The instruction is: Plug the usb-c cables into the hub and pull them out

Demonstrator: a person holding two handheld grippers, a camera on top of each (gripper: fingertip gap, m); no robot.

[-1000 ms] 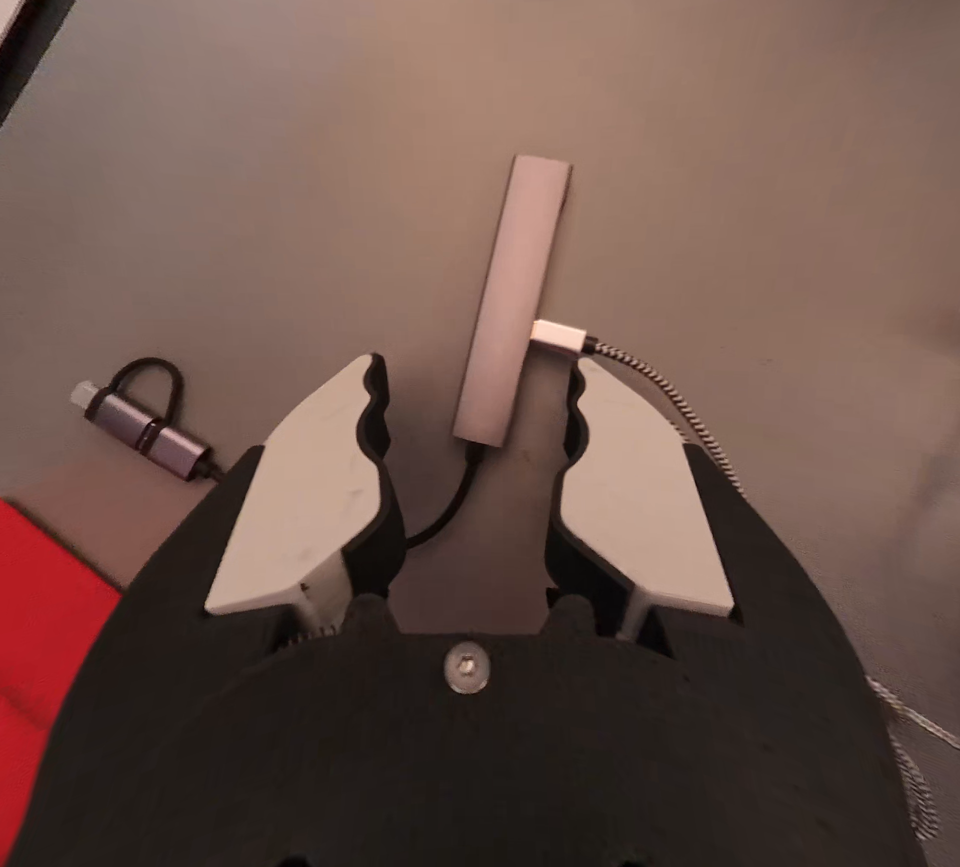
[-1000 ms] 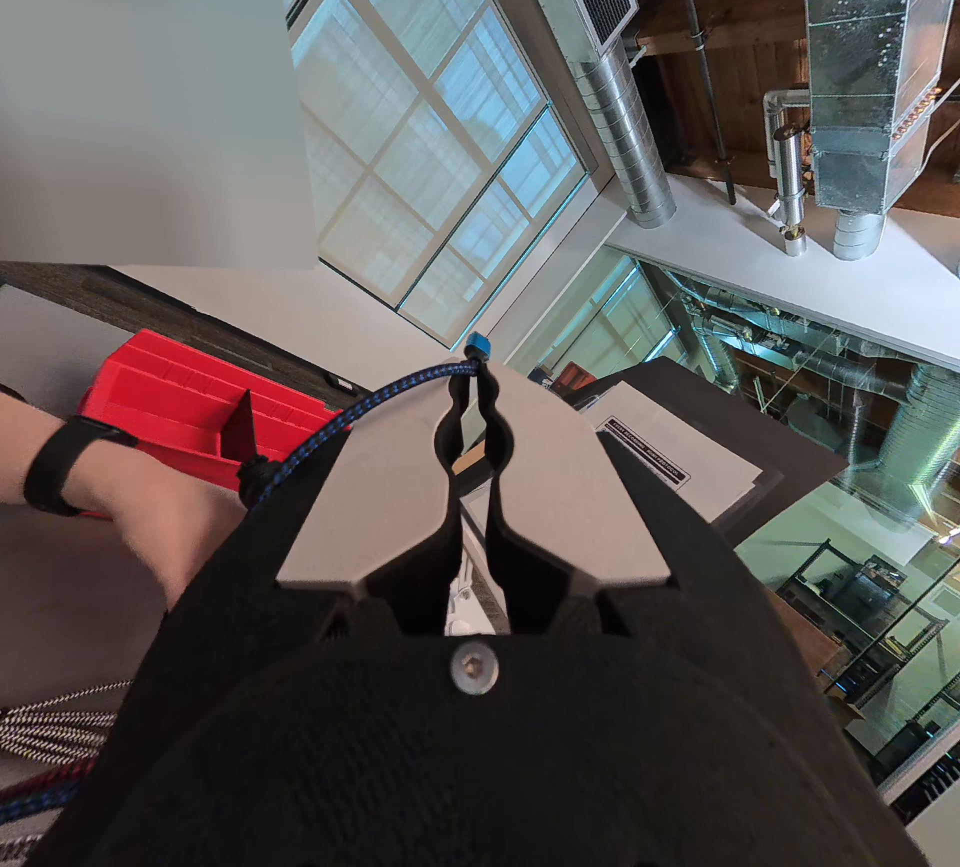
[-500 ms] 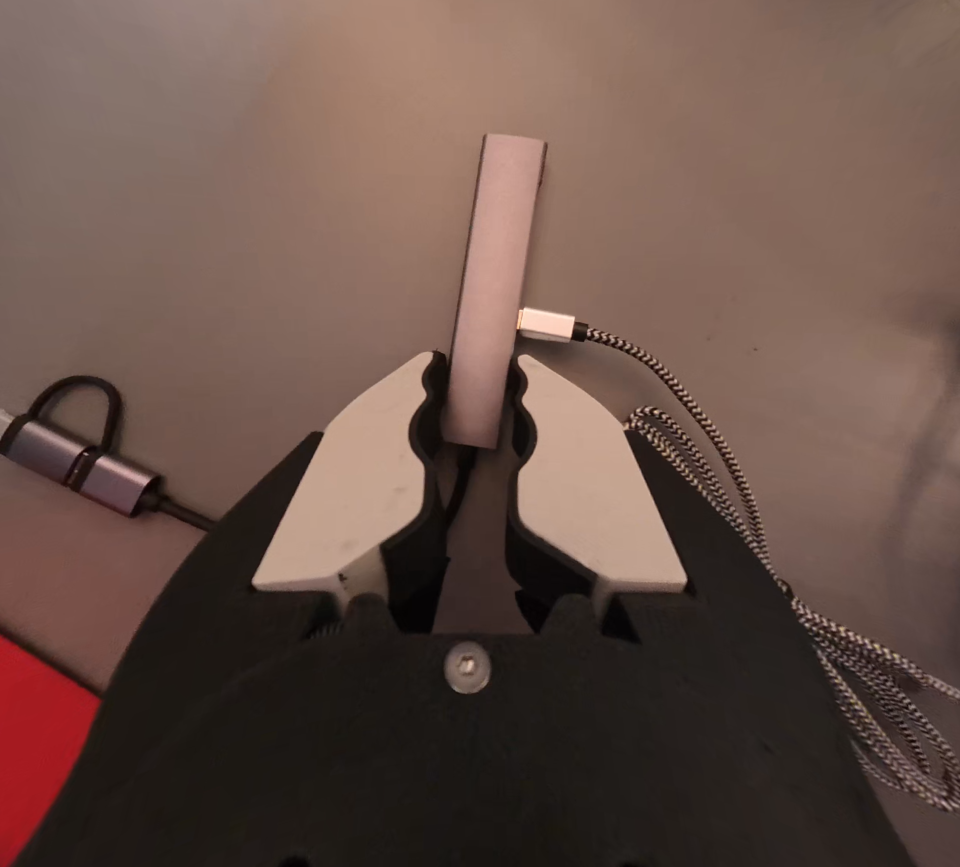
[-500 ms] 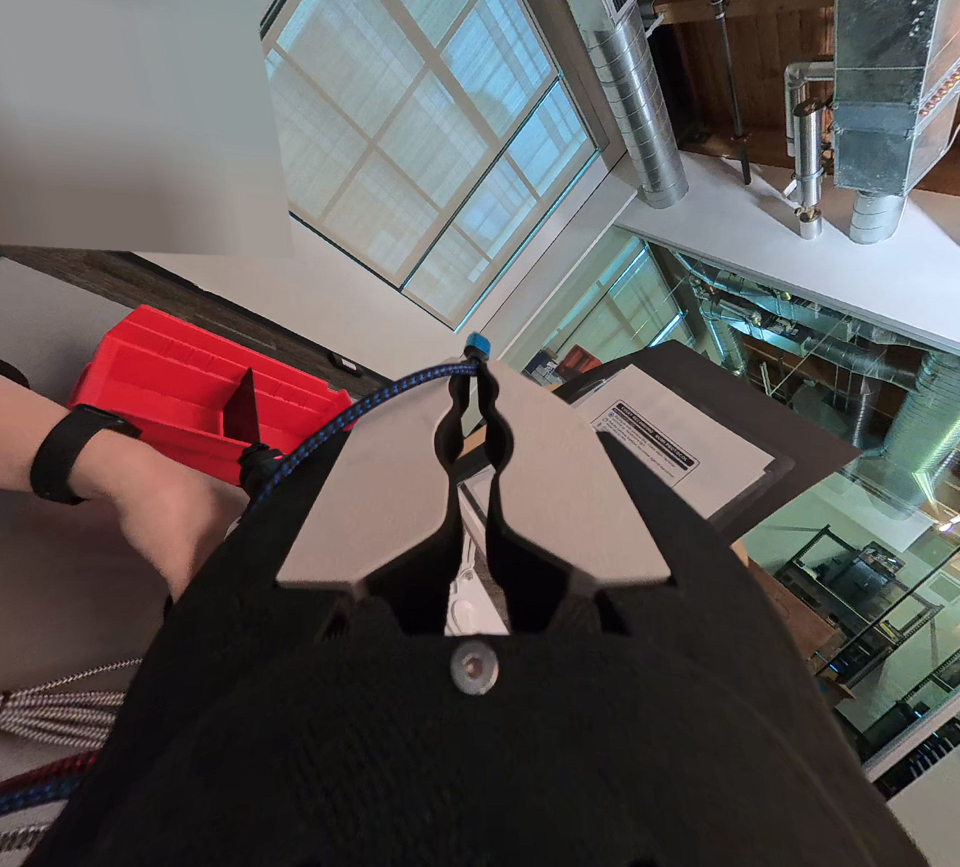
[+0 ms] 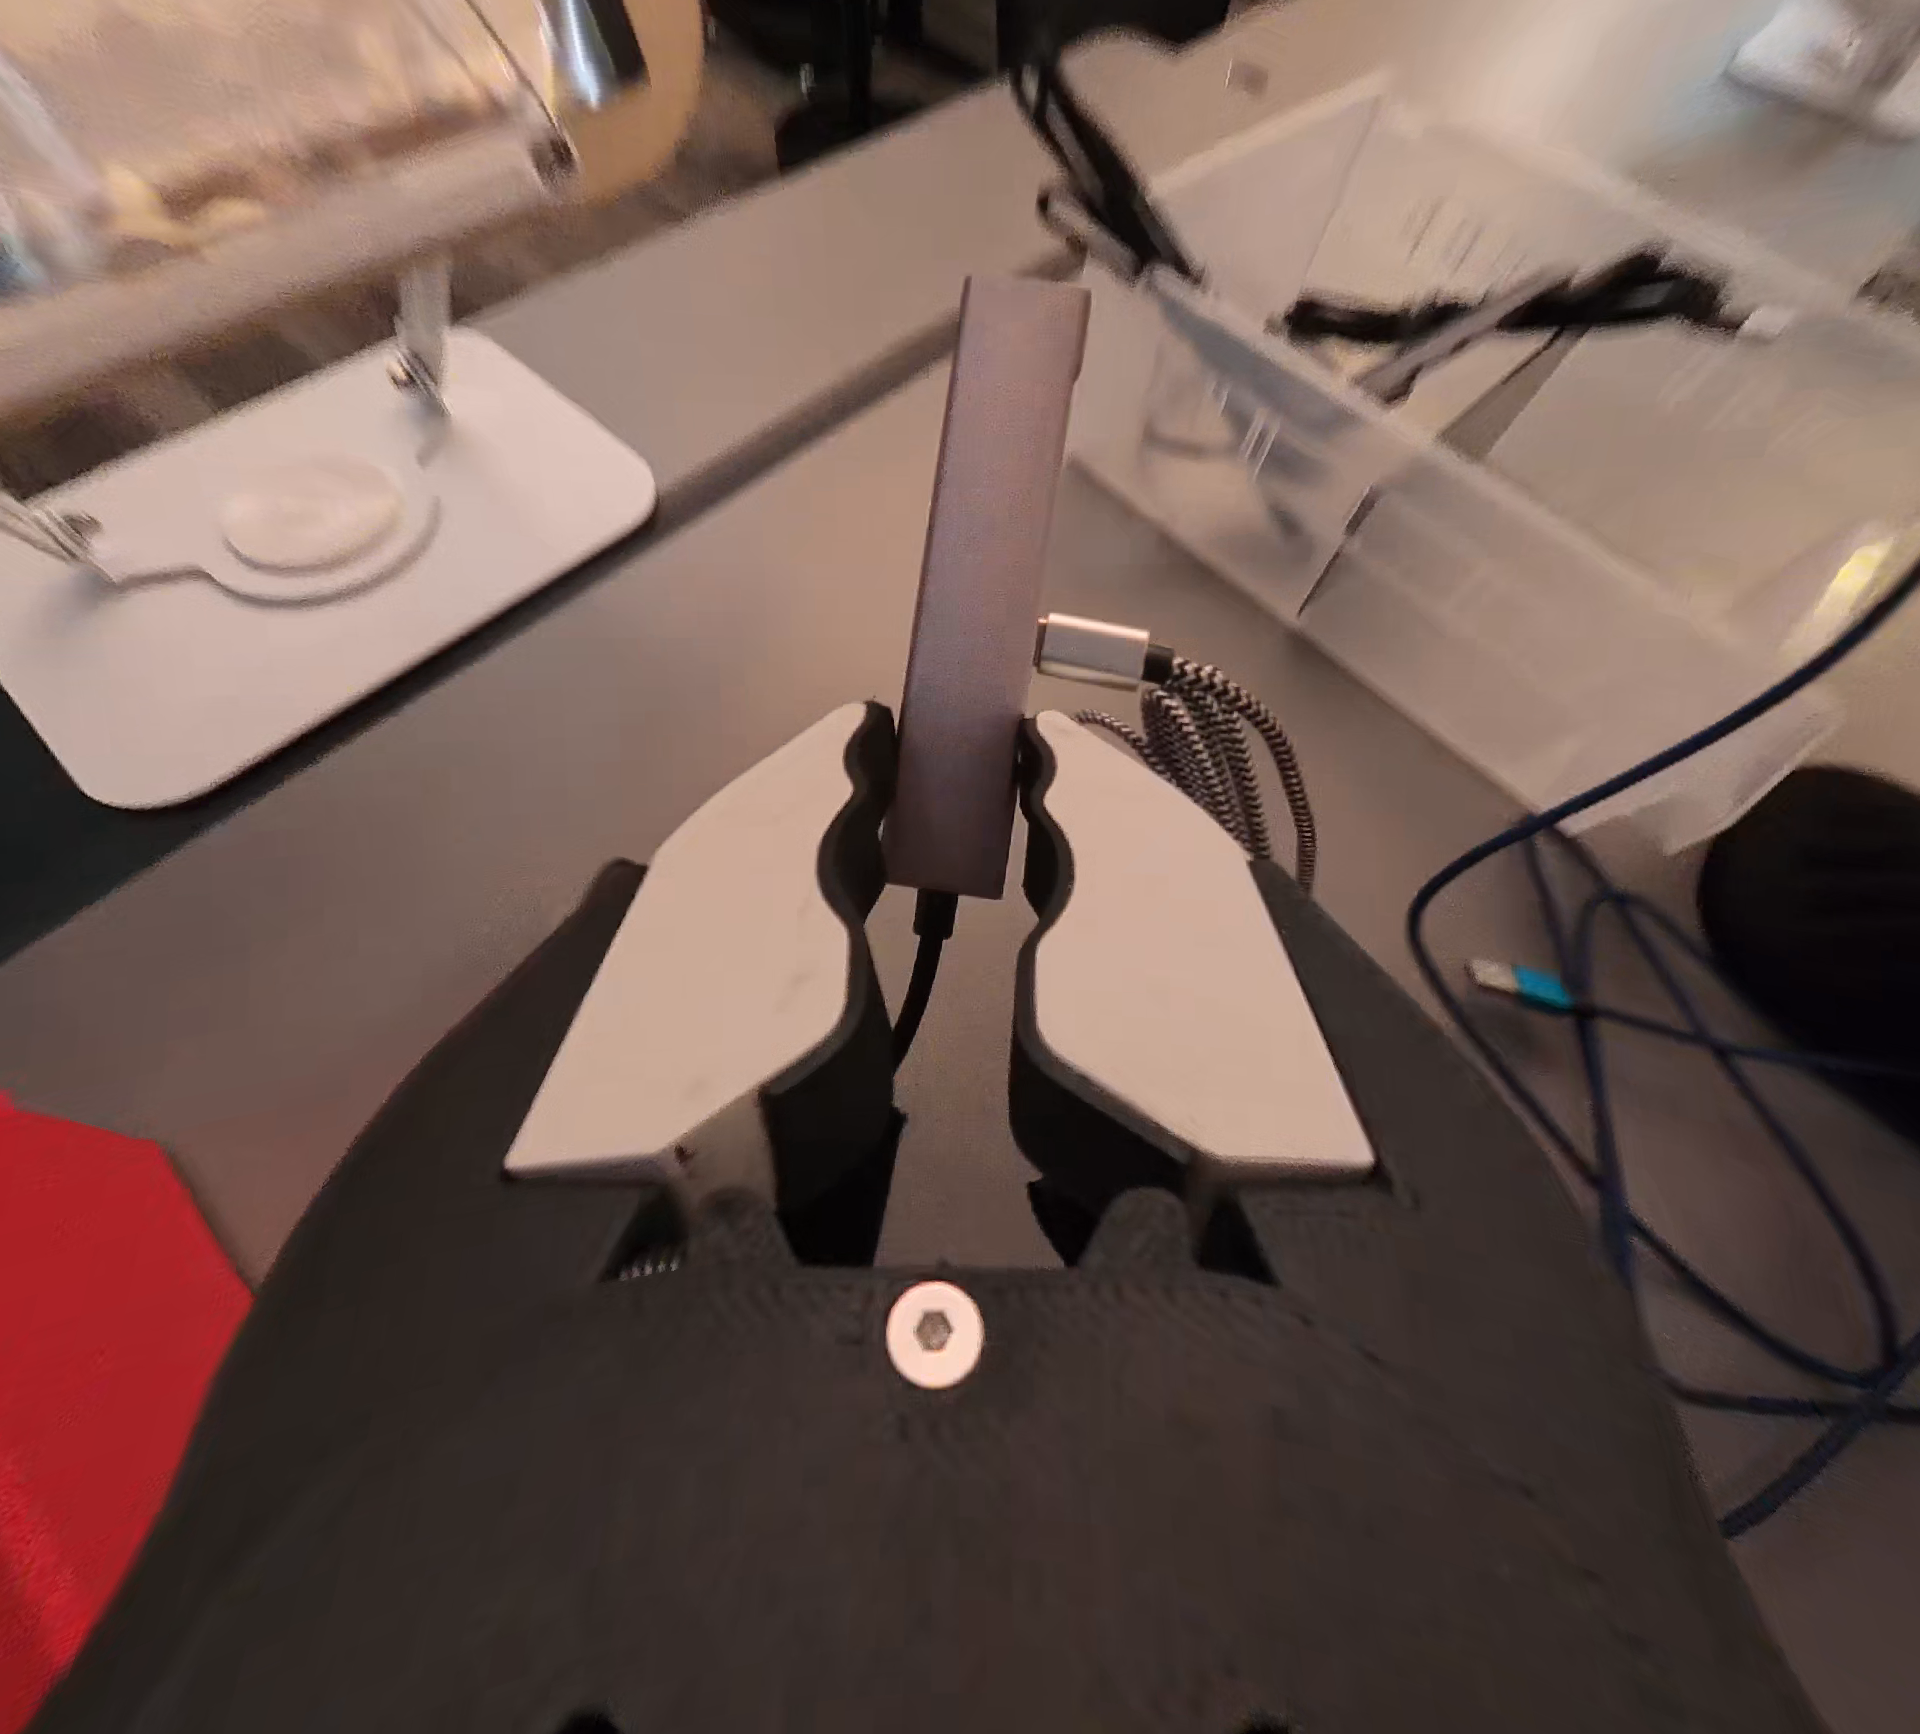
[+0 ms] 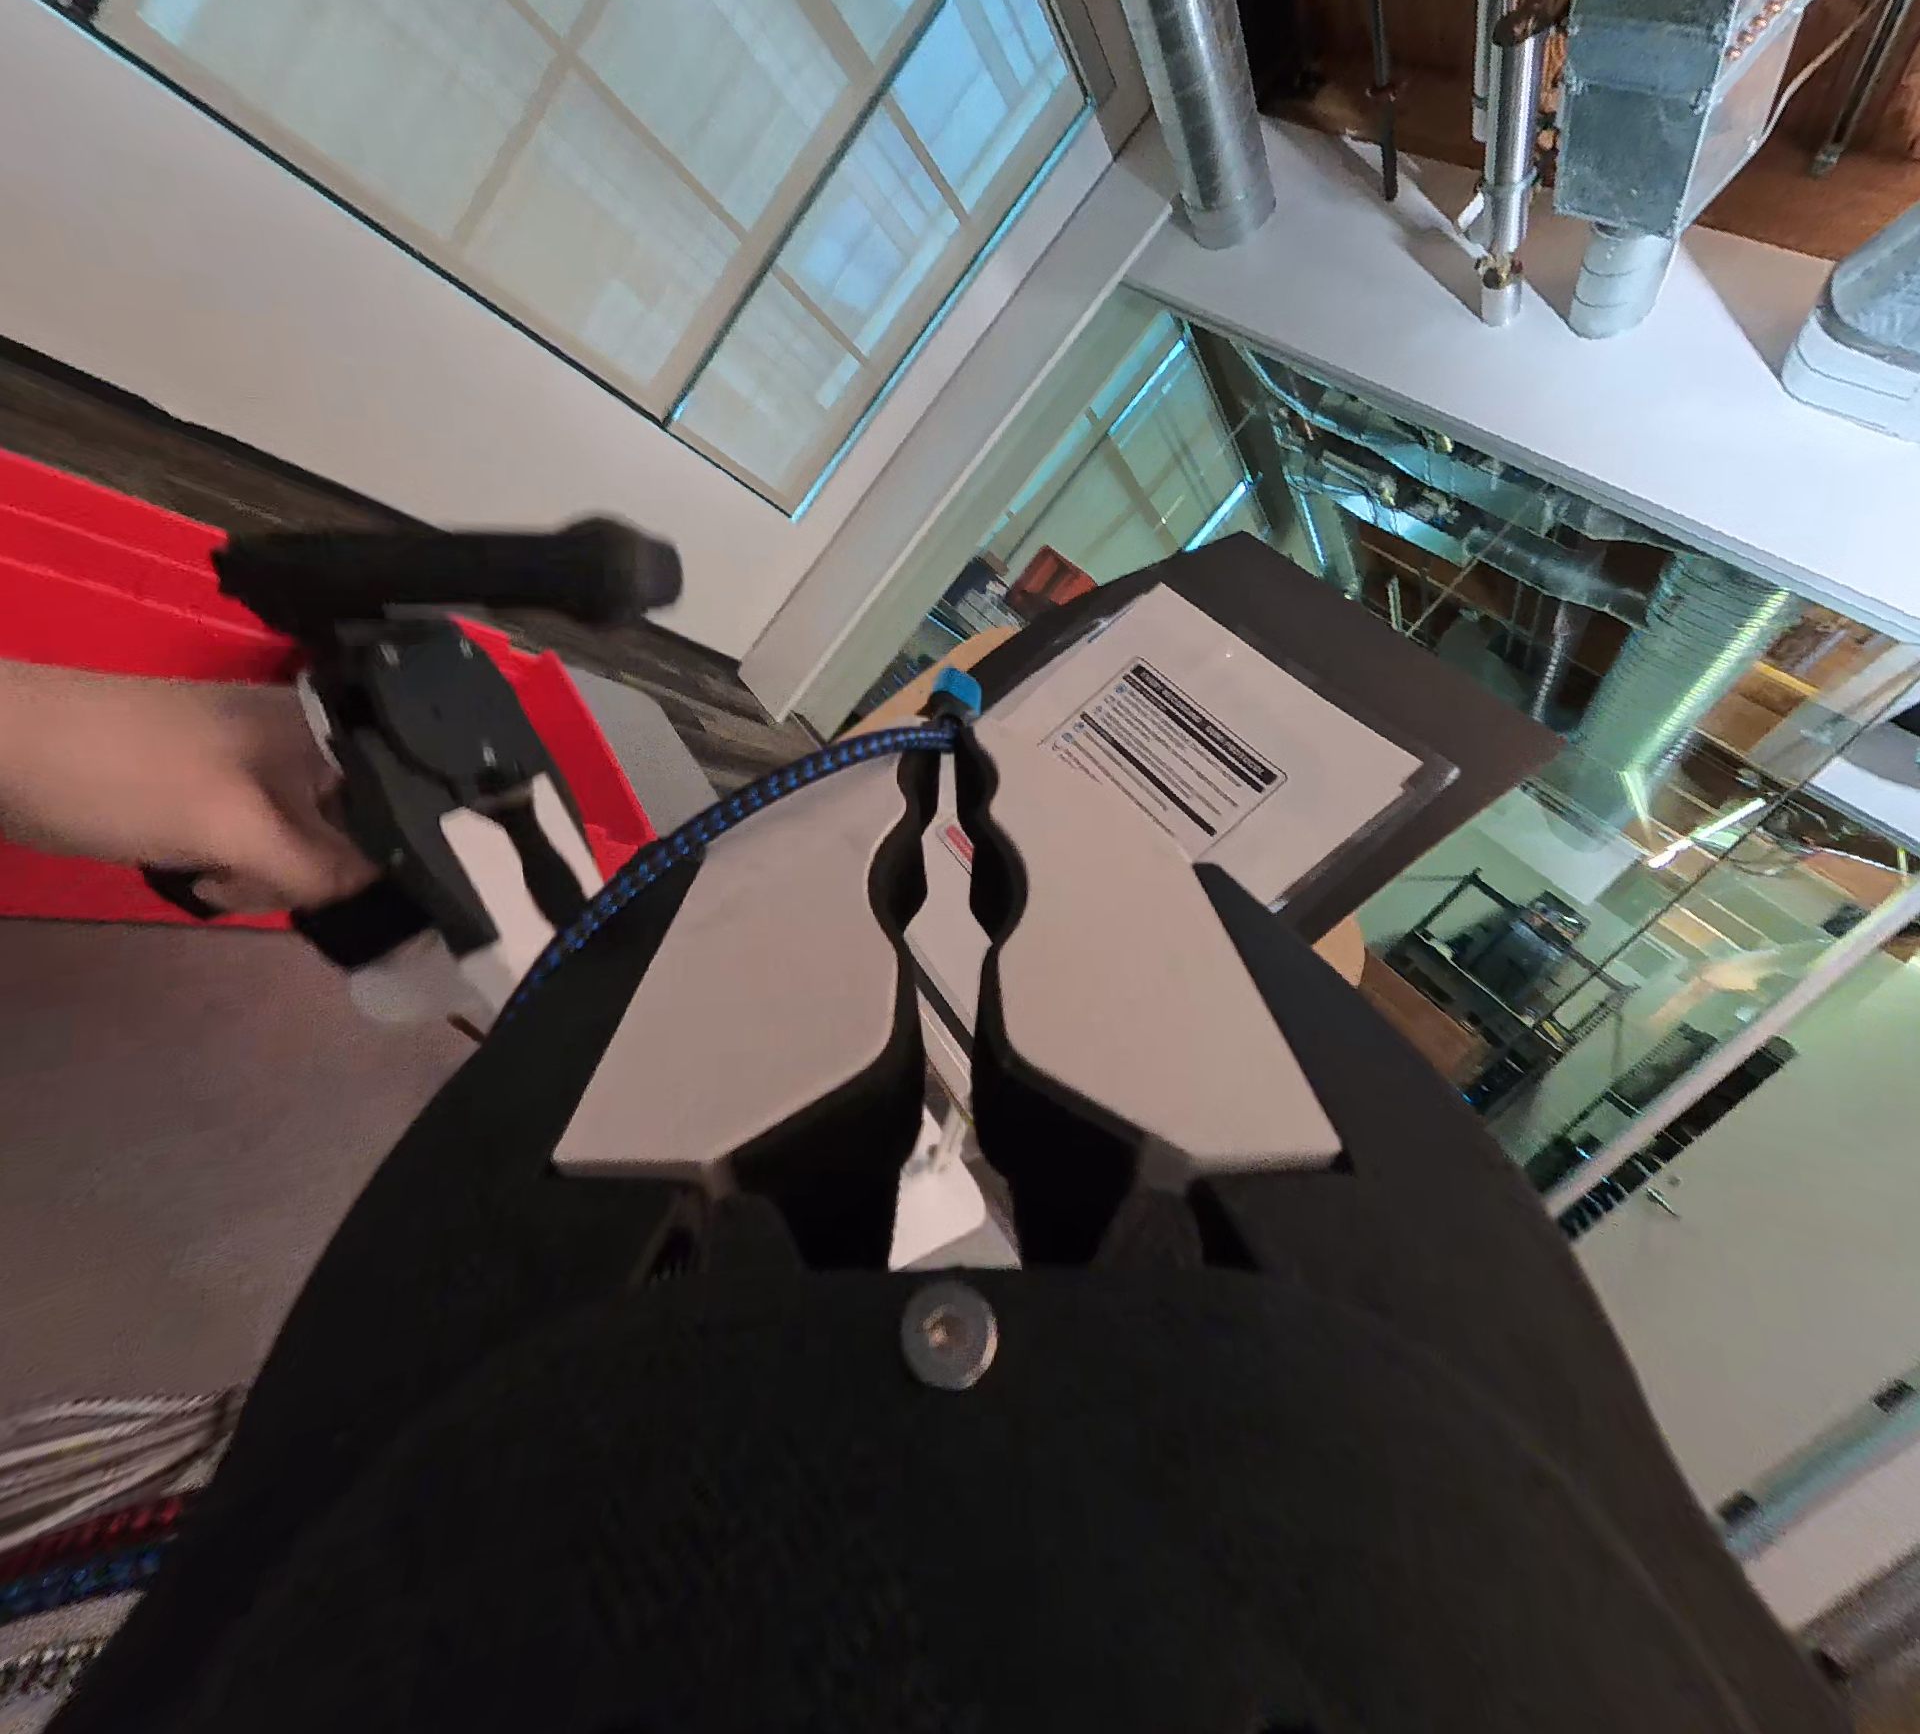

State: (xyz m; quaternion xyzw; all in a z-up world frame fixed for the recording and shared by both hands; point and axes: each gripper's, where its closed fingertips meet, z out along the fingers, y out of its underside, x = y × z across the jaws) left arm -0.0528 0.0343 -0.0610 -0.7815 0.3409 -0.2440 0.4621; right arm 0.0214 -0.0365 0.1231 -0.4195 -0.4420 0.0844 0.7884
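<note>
My left gripper (image 5: 951, 744) is shut on the near end of the grey hub (image 5: 992, 583) and holds it raised above the grey table, pointing away. A silver plug (image 5: 1091, 647) with a black-and-white braided cable (image 5: 1226, 749) sits in the hub's right side. My right gripper (image 6: 951, 749) is shut on a blue braided cable (image 6: 727, 817) just behind its blue plug (image 6: 954, 689), held up in the air and pointing toward the ceiling. The left gripper with the hand holding it also shows in the right wrist view (image 6: 436, 749).
A white stand base (image 5: 312, 541) lies at the left on the table. A clear plastic box (image 5: 1455, 396) stands at the right. Loose blue cable (image 5: 1704, 1113) with a blue plug (image 5: 1519, 983) lies at the right. A red bin (image 6: 94, 562) is at the left. Across from one pair of fingers to the other is roughly 20 centimetres.
My left gripper has closed on the hub and lifted it off the table, tilting up so the room beyond shows. My right gripper keeps holding the blue cable, turned slightly.
</note>
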